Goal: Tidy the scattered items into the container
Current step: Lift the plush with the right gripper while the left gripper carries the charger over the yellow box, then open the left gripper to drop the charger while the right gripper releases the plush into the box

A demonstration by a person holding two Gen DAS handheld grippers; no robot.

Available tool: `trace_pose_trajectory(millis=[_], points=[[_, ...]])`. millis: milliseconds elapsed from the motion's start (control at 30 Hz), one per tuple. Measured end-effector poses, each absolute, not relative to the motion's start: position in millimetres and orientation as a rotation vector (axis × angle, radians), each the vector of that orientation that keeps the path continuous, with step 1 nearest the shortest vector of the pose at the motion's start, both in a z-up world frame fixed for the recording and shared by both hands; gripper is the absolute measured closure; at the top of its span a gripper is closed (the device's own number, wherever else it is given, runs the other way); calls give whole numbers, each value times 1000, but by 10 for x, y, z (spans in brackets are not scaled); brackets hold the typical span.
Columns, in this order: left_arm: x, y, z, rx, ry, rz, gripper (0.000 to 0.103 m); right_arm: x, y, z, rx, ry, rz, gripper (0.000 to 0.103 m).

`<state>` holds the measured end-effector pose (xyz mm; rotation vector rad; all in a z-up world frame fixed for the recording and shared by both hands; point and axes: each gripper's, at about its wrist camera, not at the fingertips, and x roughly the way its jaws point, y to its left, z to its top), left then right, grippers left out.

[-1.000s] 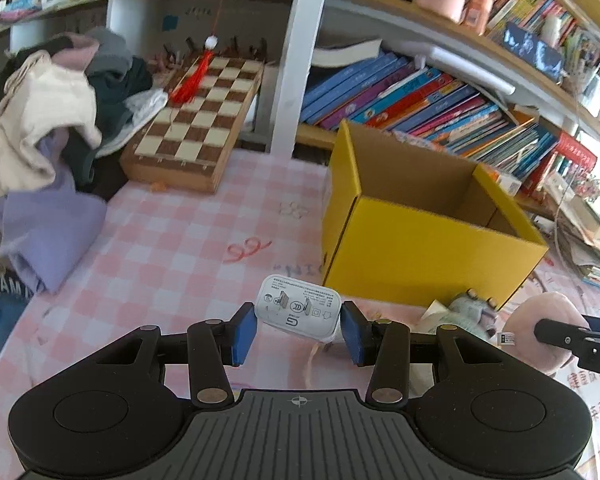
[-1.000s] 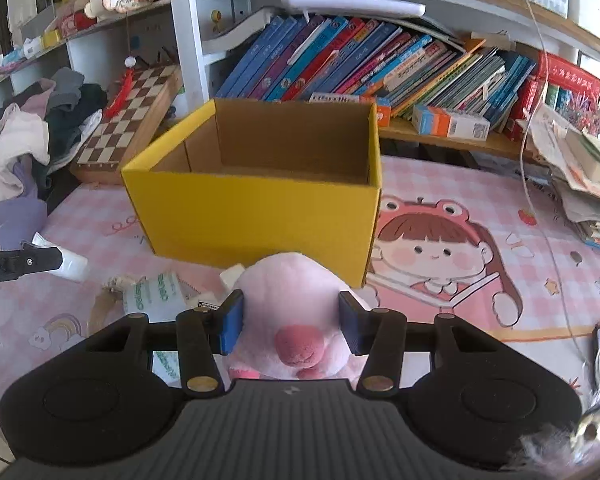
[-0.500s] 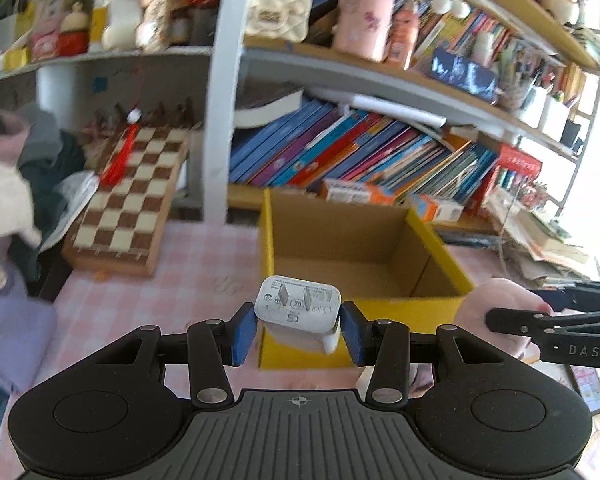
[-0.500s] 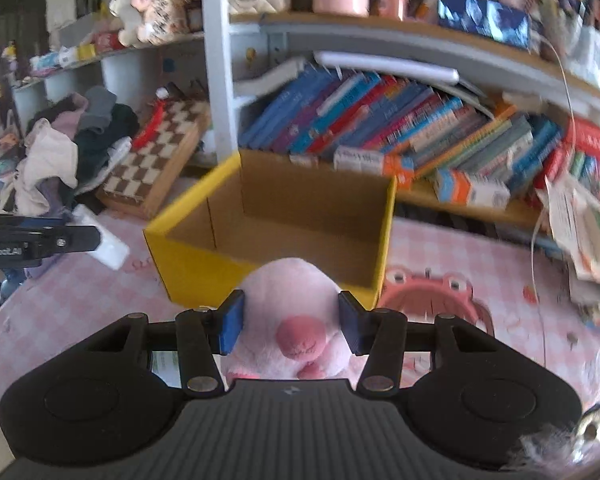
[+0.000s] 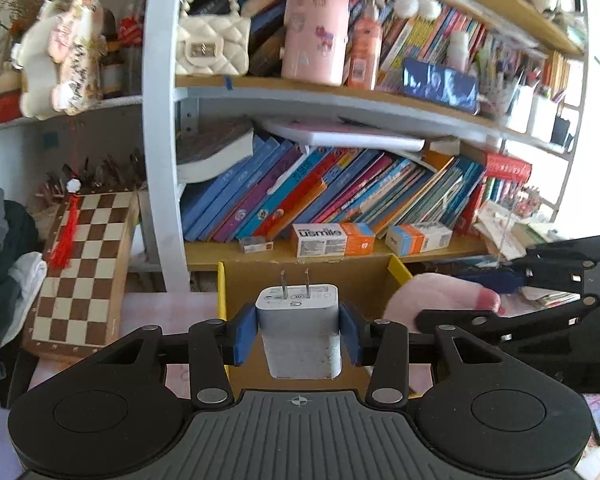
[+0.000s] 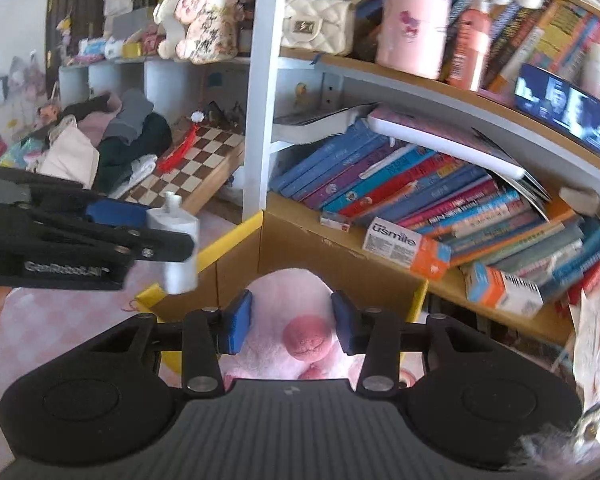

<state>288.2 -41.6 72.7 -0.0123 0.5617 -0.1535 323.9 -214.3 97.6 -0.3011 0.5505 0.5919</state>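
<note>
A white plug-in charger (image 5: 300, 330) is clamped in the left tool (image 5: 299, 334) and a pink plush toy (image 6: 290, 330) in the right tool (image 6: 291, 326), both held over the open yellow cardboard box (image 6: 236, 238). The tools are crowded side by side, so a knock between them or against the box rim could spill an item outside. Open room is seen only within the box.

White charger (image 5: 299, 328) and pink plush (image 6: 290, 320) above yellow box (image 6: 236, 236)
</note>
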Motion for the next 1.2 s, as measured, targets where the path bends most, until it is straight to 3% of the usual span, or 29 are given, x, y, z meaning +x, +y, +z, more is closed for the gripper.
trace_pose_trajectory(millis=[367,400,467,733,800,833,867,933,1200], points=[[3592,-642,339,118,696,-148,60,4012,-1817,430,-515,640,637,63],[3647,-655,305,127,711,-148,60,4071,-1796,387,-533,647,643,66],[3762,-672,227,139,747,-150,60,4180,-1768,311,-565,668,654,88],[4035,-674,-59,204,852,-122,59,4572,-1712,70,-649,757,690,88],[4057,-666,-86,212,861,-114,55,4621,-1747,52,-620,773,691,87],[4054,-665,-82,218,859,-110,46,4624,-1760,50,-614,775,690,85],[4050,-663,-75,225,857,-106,36,4628,-1774,48,-607,777,689,79],[4010,-652,-26,232,840,-102,30,4616,-1794,61,-602,773,689,72],[3679,-632,313,244,722,-123,16,4328,-1917,322,-548,712,676,58]])
